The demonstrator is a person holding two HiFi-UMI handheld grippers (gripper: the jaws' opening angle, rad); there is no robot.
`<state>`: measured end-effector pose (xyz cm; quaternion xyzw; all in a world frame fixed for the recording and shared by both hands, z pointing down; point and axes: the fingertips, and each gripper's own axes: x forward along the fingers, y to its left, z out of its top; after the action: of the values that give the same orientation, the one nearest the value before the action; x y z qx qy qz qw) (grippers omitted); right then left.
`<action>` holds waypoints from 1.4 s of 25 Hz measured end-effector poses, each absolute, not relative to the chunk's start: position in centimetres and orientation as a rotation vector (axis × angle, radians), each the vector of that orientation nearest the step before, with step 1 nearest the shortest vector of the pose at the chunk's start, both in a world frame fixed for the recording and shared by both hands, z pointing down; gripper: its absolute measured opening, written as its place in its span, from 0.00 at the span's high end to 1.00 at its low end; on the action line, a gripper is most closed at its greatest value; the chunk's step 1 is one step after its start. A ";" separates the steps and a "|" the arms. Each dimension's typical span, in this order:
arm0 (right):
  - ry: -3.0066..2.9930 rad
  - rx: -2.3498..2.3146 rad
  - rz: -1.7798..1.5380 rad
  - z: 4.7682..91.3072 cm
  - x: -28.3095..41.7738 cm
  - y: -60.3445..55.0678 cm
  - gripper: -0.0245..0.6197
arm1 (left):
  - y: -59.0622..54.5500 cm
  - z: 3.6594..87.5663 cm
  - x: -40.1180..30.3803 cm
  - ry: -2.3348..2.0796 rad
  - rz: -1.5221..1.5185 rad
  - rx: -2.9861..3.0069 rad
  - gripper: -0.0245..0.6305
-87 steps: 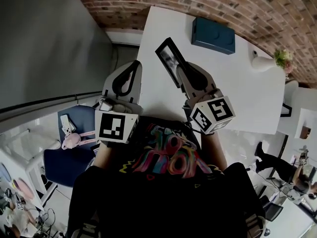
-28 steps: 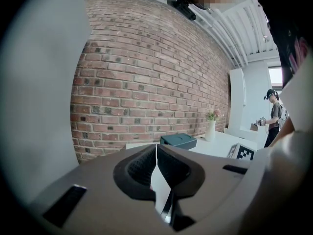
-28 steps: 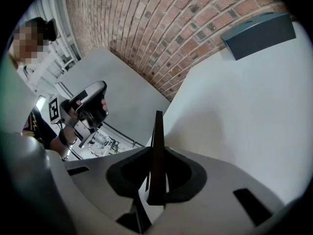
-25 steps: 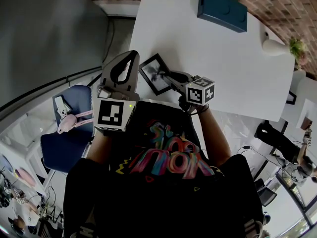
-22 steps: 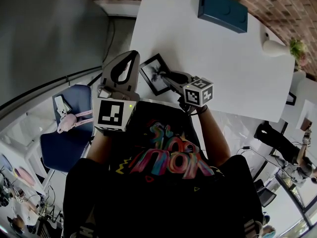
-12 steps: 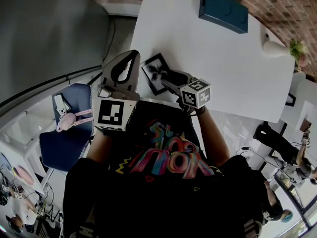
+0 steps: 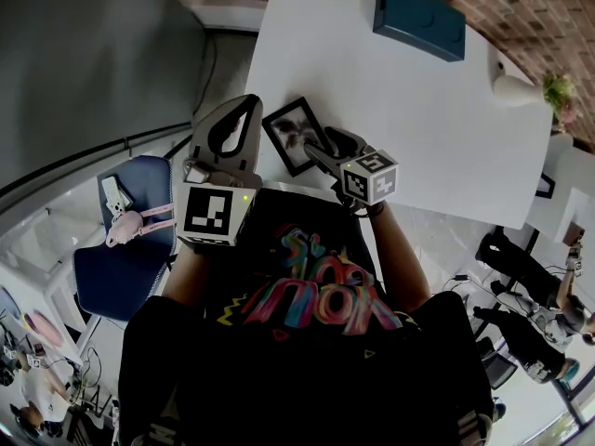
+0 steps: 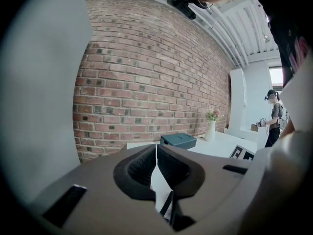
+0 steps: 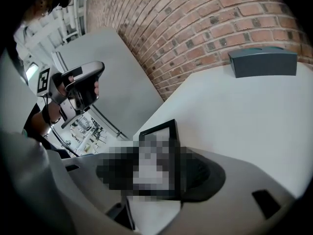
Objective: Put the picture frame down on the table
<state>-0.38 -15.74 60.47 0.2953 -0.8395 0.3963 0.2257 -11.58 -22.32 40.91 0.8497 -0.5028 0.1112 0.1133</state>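
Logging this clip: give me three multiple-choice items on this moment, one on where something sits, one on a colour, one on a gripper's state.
1. Where on the table does the teal box sit?
A) at the near edge
B) at the far side, towards the brick wall
C) in the middle

2. What colour is the picture frame's border?
A) white
B) black
C) red

3. How is the left gripper?
A) open
B) shut on the picture frame
C) shut, holding nothing

Key:
1 B, the box lies close to the bricks.
2 B, a black rim shows round the picture.
3 C, its jaws meet with nothing between them; the right gripper holds the frame.
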 end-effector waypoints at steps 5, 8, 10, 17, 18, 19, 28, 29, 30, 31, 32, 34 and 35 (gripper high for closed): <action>-2.356 0.850 1.129 59.3 -0.4 -16.3 0.55 | -22.2 40.7 -11.7 -1.477 0.320 2.497 0.92; -2.398 0.874 1.158 58.0 -0.5 -16.8 0.55 | -22.0 40.5 -11.8 -1.474 0.332 2.504 0.92; -2.432 0.886 1.167 56.6 -0.7 -17.2 0.55 | -22.1 40.2 -11.8 -1.477 0.325 2.509 0.92; -2.561 0.939 1.077 51.0 -1.4 -19.3 0.55 | -22.5 38.6 -12.0 -1.496 0.287 2.529 0.92; -2.578 0.947 1.062 50.2 -1.5 -19.6 0.55 | -22.6 38.2 -12.0 -1.502 0.271 2.533 0.92; -2.595 0.956 1.045 49.3 -1.6 -20.0 0.55 | -22.8 37.8 -12.1 -1.510 0.248 2.537 0.92; -2.817 1.016 0.770 38.7 -2.7 -22.4 0.55 | -23.4 35.0 -11.8 -1.509 0.186 2.573 0.92; -2.835 1.026 0.725 37.4 -2.7 -22.6 0.55 | -23.6 34.5 -11.6 -1.507 0.172 2.586 0.92; -2.852 1.034 0.673 36.1 -2.7 -22.7 0.56 | -23.6 34.0 -11.5 -1.505 0.160 2.598 0.92; -2.868 1.044 0.618 34.8 -2.7 -22.9 0.59 | -23.7 33.5 -11.3 -1.504 0.149 2.609 0.92; -2.882 1.057 0.567 33.6 -2.5 -23.0 0.63 | -23.7 33.0 -11.1 -1.504 0.133 2.617 0.92; -2.902 1.089 0.481 31.3 -2.2 -23.2 0.67 | -23.8 32.0 -10.7 -1.503 0.096 2.632 0.92; -2.909 1.104 0.441 30.3 -2.0 -23.3 0.67 | -23.7 31.7 -10.5 -1.496 0.096 2.642 0.92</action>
<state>-2.05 -23.26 30.28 0.3514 -0.9256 0.1404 -0.0007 -10.53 -23.74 31.73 0.8685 -0.4919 0.0316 0.0519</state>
